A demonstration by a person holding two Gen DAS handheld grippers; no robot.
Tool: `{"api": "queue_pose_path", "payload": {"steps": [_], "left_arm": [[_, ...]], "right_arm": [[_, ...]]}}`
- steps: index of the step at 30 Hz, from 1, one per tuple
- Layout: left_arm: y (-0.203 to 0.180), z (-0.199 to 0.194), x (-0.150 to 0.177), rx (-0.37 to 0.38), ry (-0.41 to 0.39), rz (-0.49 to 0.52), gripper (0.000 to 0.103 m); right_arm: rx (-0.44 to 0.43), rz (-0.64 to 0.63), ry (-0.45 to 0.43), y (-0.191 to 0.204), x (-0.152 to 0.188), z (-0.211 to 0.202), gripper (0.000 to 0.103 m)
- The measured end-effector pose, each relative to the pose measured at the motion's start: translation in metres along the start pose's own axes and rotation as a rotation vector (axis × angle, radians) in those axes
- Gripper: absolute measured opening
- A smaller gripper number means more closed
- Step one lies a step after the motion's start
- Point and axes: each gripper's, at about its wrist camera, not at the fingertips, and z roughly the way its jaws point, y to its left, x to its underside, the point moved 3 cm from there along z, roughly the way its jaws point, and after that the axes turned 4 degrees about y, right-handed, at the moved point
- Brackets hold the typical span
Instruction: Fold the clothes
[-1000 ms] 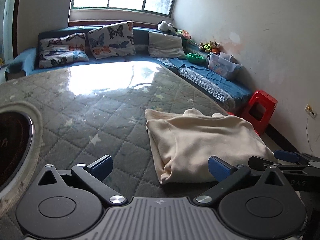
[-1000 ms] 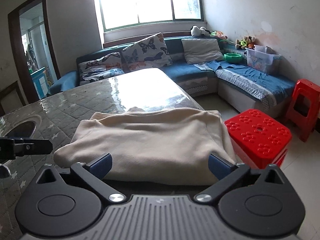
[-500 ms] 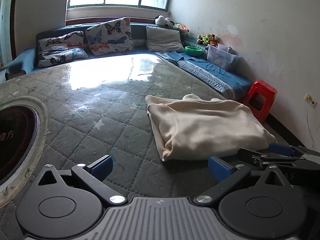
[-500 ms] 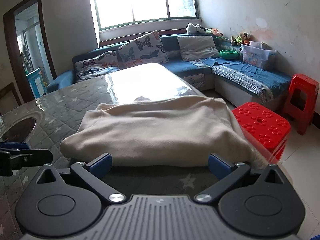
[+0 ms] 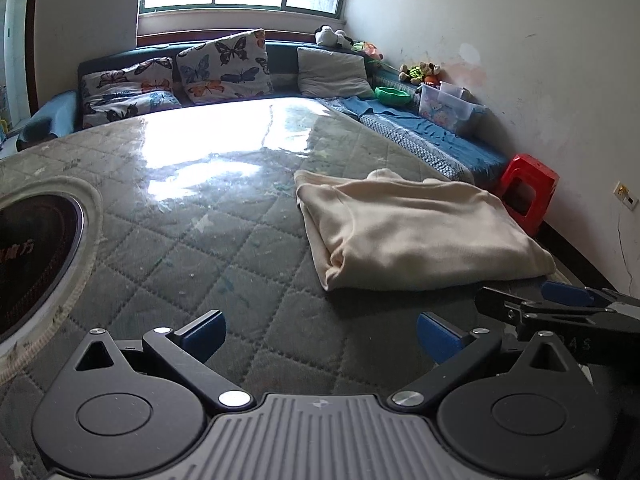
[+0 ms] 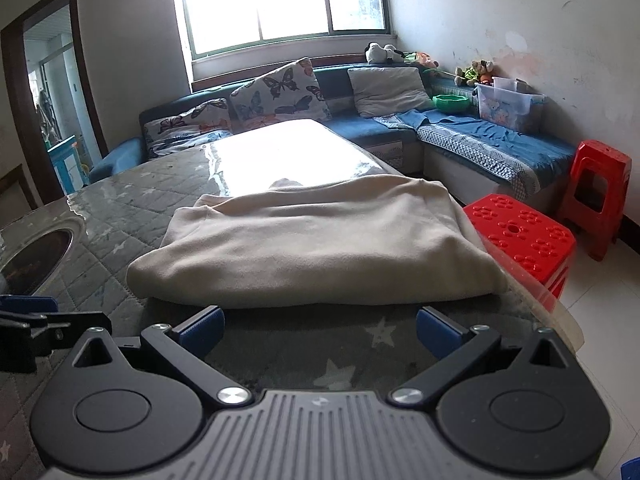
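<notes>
A cream garment (image 5: 416, 232) lies folded into a thick rectangle on the quilted grey table (image 5: 224, 248), near its right edge. The right wrist view has the same garment (image 6: 312, 244) straight ahead and close. My left gripper (image 5: 320, 330) is open and empty, above bare table to the left of the garment's near corner. My right gripper (image 6: 318, 328) is open too, with nothing between its fingers, just short of the garment's near folded edge. Each gripper shows at the edge of the other's view: the right gripper (image 5: 560, 304) and the left gripper (image 6: 28, 316).
A round inset cooktop (image 5: 36, 240) is set into the table at the left. Red plastic stools (image 6: 524, 240) stand on the floor just past the table's right edge. A blue corner sofa (image 6: 460, 136) with cushions, a green bowl and a plastic box lines the far walls.
Both grippers have drawn back from the garment toward the near side of the table. The garment now sits farther ahead of them. It has not moved, and both grippers stay open.
</notes>
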Motion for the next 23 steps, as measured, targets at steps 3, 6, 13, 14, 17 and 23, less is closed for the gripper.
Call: {"api": "queue_pose_path", "payload": {"steps": [3,6,13,14,17,23], "left_arm": [[0.000,-0.001,0.004,0.000,0.003,-0.004,0.103],[0.000,-0.002,0.006,0.000,0.006,-0.006,0.103],[-0.001,-0.004,0.011,-0.004,0.007,-0.012,0.103],[-0.001,-0.005,0.012,-0.005,0.007,-0.012,0.103],[-0.001,-0.007,0.013,-0.008,0.008,-0.014,0.103],[0.001,-0.009,0.015,-0.014,0.006,-0.026,0.103]], "right_arm": [[-0.002,0.001,-0.001,0.001,0.001,-0.002,0.103],[-0.003,0.002,-0.003,0.002,0.003,-0.004,0.103],[-0.007,0.001,-0.005,0.004,0.005,-0.008,0.103],[-0.008,0.001,-0.006,0.004,0.006,-0.009,0.103],[-0.011,0.002,-0.006,0.005,0.007,-0.010,0.103],[-0.016,0.006,-0.005,0.006,0.011,-0.013,0.103]]}}
